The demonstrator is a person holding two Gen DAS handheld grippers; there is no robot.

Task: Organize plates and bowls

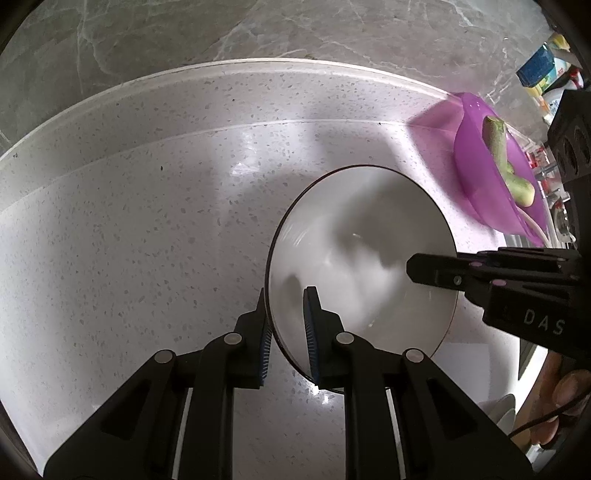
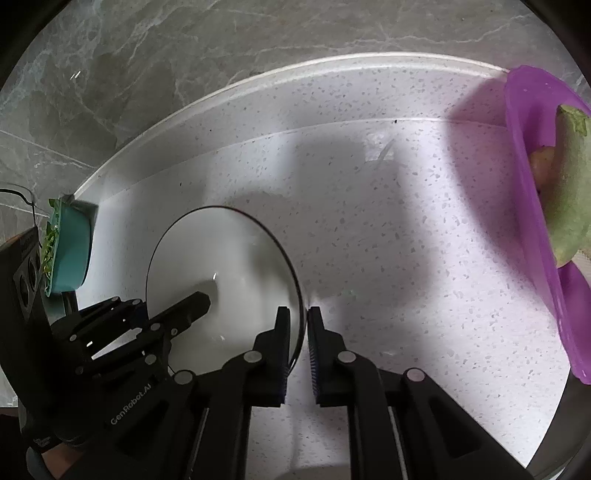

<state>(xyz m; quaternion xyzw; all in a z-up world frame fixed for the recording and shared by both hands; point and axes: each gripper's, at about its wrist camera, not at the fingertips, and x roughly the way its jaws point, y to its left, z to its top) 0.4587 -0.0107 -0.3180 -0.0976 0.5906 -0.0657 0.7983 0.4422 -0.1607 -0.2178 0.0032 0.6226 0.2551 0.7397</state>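
Note:
A white bowl (image 1: 362, 236) with a thin dark rim rests on the speckled white counter (image 1: 147, 221). My left gripper (image 1: 286, 306) is shut on the bowl's near-left rim, one pad inside and one outside. In the right wrist view the same bowl (image 2: 229, 258) lies left of centre, and my right gripper (image 2: 298, 314) is shut on its right rim. The right gripper (image 1: 436, 273) reaches over the bowl's right edge in the left wrist view. Opposite it, the left gripper (image 2: 192, 306) shows at the bowl's left side.
A purple bowl (image 1: 476, 158) holding a green vegetable (image 1: 498, 147) stands to the right near the grey marble wall (image 1: 258, 29). A teal container (image 2: 70, 251) with greens sits at the far left. A raised counter ledge (image 2: 295, 74) runs along the wall.

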